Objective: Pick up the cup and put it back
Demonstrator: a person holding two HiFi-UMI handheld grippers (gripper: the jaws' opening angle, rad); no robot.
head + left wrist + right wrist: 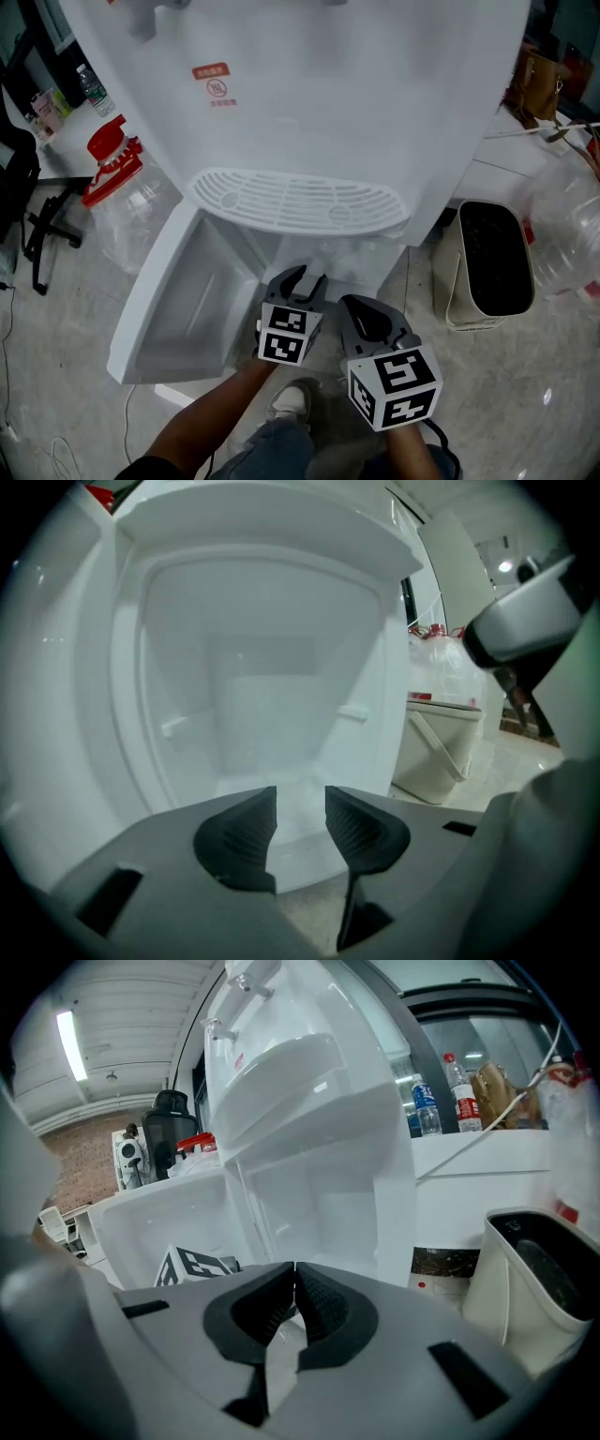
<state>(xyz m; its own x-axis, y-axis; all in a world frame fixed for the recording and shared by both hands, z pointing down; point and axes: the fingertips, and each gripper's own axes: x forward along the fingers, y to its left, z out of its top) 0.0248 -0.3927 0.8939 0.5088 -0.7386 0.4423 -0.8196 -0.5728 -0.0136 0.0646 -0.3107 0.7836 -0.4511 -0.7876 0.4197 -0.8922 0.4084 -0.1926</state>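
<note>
Head view: white water dispenser, its cabinet door swung open below the drip tray. Left gripper and right gripper sit side by side at the cabinet opening.

Left gripper view: left gripper jaws part-way apart, nothing between them, facing the white cabinet interior.

Right gripper view: right gripper jaws pressed together, empty. Beige bin at right.

Cup: cannot be made out in any view.

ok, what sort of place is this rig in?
Likely an office or lab water corner, indoors. A white water dispenser stands with its lower door open. A red-capped refill jug sits beside it on the floor, and an office chair shows at the left edge.
</note>
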